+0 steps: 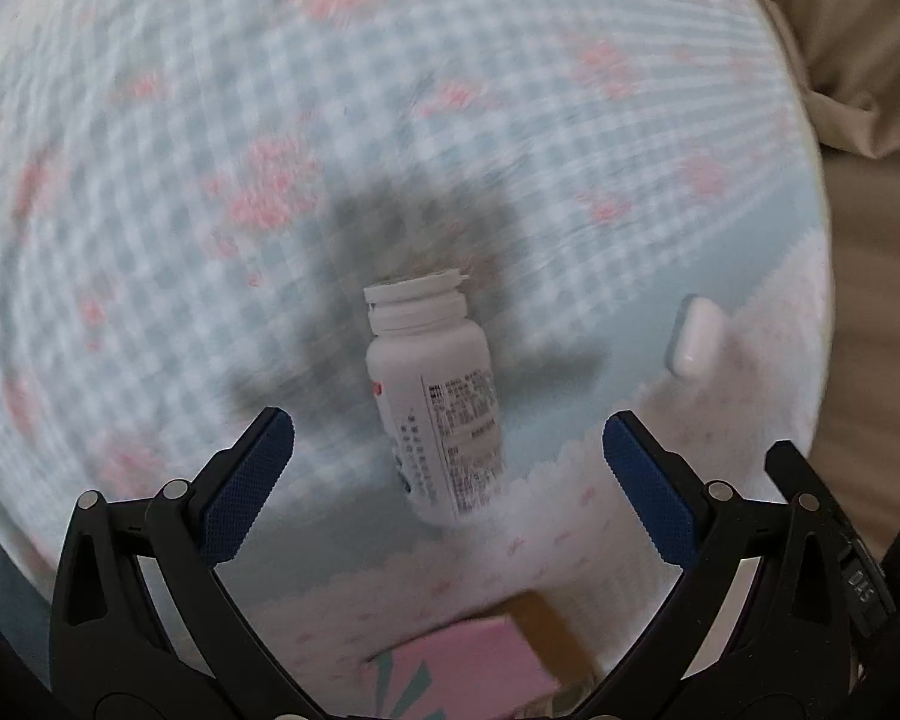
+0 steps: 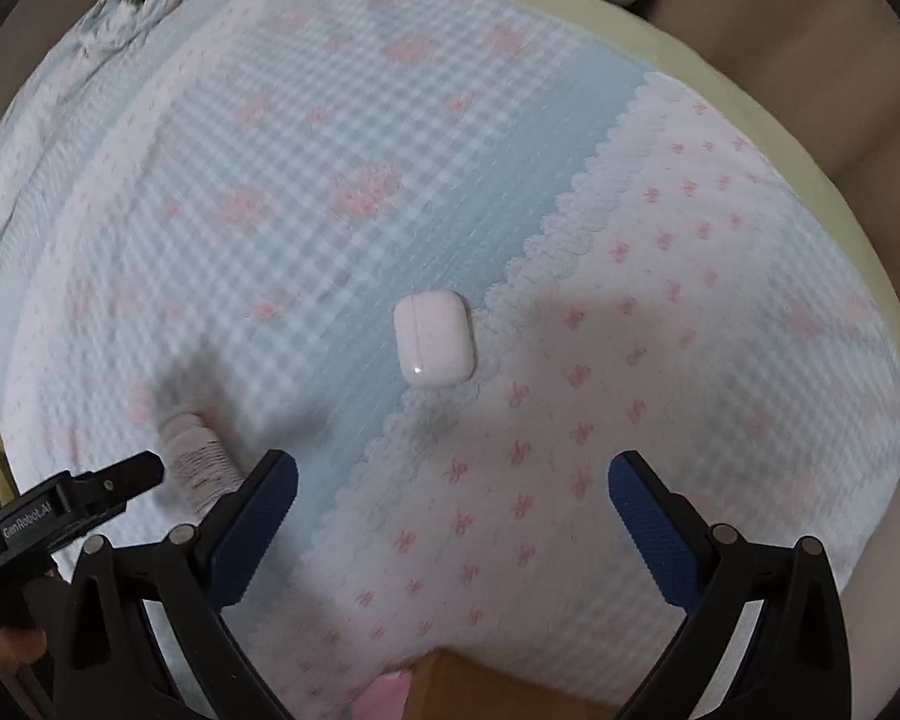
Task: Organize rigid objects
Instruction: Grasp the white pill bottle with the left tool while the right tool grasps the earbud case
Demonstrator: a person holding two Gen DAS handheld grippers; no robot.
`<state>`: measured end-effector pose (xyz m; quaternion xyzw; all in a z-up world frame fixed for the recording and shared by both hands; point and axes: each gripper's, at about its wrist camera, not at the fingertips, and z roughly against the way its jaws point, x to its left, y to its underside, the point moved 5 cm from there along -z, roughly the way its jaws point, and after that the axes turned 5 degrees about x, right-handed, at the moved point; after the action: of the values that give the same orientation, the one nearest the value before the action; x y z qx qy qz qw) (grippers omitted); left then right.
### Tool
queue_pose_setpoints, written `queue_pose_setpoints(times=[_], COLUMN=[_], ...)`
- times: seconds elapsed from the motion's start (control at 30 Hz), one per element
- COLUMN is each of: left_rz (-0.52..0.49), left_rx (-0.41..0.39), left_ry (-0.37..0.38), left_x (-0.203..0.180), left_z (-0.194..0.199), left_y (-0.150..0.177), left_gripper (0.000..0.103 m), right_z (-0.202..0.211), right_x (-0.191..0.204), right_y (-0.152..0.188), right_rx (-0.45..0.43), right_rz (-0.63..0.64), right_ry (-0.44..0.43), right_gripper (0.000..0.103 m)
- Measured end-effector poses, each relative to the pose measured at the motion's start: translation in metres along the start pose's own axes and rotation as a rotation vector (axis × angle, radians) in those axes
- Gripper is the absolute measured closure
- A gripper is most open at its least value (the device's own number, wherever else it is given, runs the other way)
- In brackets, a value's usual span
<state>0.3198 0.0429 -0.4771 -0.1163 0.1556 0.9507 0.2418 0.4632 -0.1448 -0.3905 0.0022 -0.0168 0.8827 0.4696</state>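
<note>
Both claws hang spread wide and empty over the bed's checked quilt (image 2: 342, 192). Left claw (image 1: 449, 468) has the white pill bottle (image 1: 435, 396) dead between its 2 pads at frame centre, lying on its side with its long axis running up the frame, cap end farthest away. Right claw (image 2: 453, 504) faces the white earbud case (image 2: 433, 339), lying flat, just above centre and well short of its pads. Each claw looks nearer its own object.

bottle (image 1: 432, 396): white, black print on label
earbud case (image 2: 433, 339): glossy white
cloth (image 2: 342, 138): pale blue gingham, pink flowers, white scalloped border
gripper pads (image 1: 243, 492): blue
</note>
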Motion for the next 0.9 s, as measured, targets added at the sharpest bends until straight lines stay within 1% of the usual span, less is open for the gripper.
queue_pose_setpoints(times=[0.03, 0.1, 0.17, 0.23, 0.27, 0.4, 0.47, 0.5, 0.53, 0.57, 0.6, 0.63, 0.7, 0.77, 0.8, 0.83, 0.87, 0.9], left_rz=[0.004, 0.021, 0.045, 0.073, 0.084, 0.096, 0.083, 0.070, 0.060, 0.039, 0.033, 0.034, 0.041, 0.042, 0.045, 0.044, 0.047, 0.053], left_rx=[0.002, 0.001, -0.001, -0.002, -0.003, -0.004, 0.003, 0.009, 0.017, 0.031, 0.037, 0.042, 0.051, 0.054, 0.051, 0.050, 0.046, 0.040], left_ry=[-0.014, -0.047, -0.076, -0.084, -0.084, -0.114, -0.139, -0.153, -0.164, -0.184, -0.189, -0.187, -0.174, -0.167, -0.162, -0.160, -0.163, -0.165], left_x=[-0.001, -0.002, -0.002, -0.001, -0.001, -0.003, -0.009, -0.011, -0.013, -0.017, -0.019, -0.020, -0.022, -0.020, -0.020, -0.013, -0.011, -0.006], left_z=[-0.005, -0.021, -0.031, -0.040, -0.043, -0.054, -0.059, -0.064, -0.066, -0.069, -0.072, -0.073, -0.075, -0.071, -0.071, -0.065, -0.063, -0.059], left_y=[-0.001, -0.001, -0.002, -0.002, -0.003, -0.005, -0.003, 0.001, 0.000, 0.001, 0.003, 0.003, 0.000, -0.007, -0.006, -0.012, -0.012, -0.012], left_gripper=[0.001, 0.008, 0.010, 0.013, 0.016, 0.017, 0.017, 0.017, 0.017, 0.016, 0.016, 0.016, 0.016, 0.016, 0.018, 0.020, 0.026, 0.034], right_z=[-0.008, -0.022, -0.038, -0.052, -0.057, -0.079, -0.089, -0.092, -0.097, -0.101, -0.104, -0.108, -0.112, -0.115, -0.115, -0.116, -0.115, -0.115], right_x=[0.000, -0.001, 0.000, 0.000, 0.000, 0.002, 0.004, 0.005, 0.005, 0.006, 0.006, 0.006, 0.006, 0.007, 0.007, 0.007, 0.008, 0.009], right_y=[-0.004, -0.011, -0.019, -0.026, -0.029, -0.040, -0.045, -0.047, -0.049, -0.051, -0.053, -0.055, -0.058, -0.063, -0.065, -0.066, -0.069, -0.070], right_rx=[0.002, 0.009, 0.022, 0.038, 0.041, 0.074, 0.093, 0.100, 0.108, 0.117, 0.125, 0.134, 0.143, 0.144, 0.144, 0.145, 0.147, 0.148], right_rz=[0.014, 0.045, 0.082, 0.107, 0.113, 0.125, 0.129, 0.130, 0.130, 0.130, 0.130, 0.129, 0.127, 0.124, 0.122, 0.116, 0.110, 0.105], right_ry=[0.001, 0.008, 0.018, 0.038, 0.040, 0.025, 0.016, 0.013, 0.009, 0.005, 0.003, 0.002, 0.014, 0.029, 0.034, 0.037, 0.036, 0.034], right_gripper=[0.000, 0.002, 0.008, 0.011, 0.012, 0.016, 0.020, 0.021, 0.023, 0.028, 0.031, 0.034, 0.038, 0.045, 0.046, 0.051, 0.057, 0.060])
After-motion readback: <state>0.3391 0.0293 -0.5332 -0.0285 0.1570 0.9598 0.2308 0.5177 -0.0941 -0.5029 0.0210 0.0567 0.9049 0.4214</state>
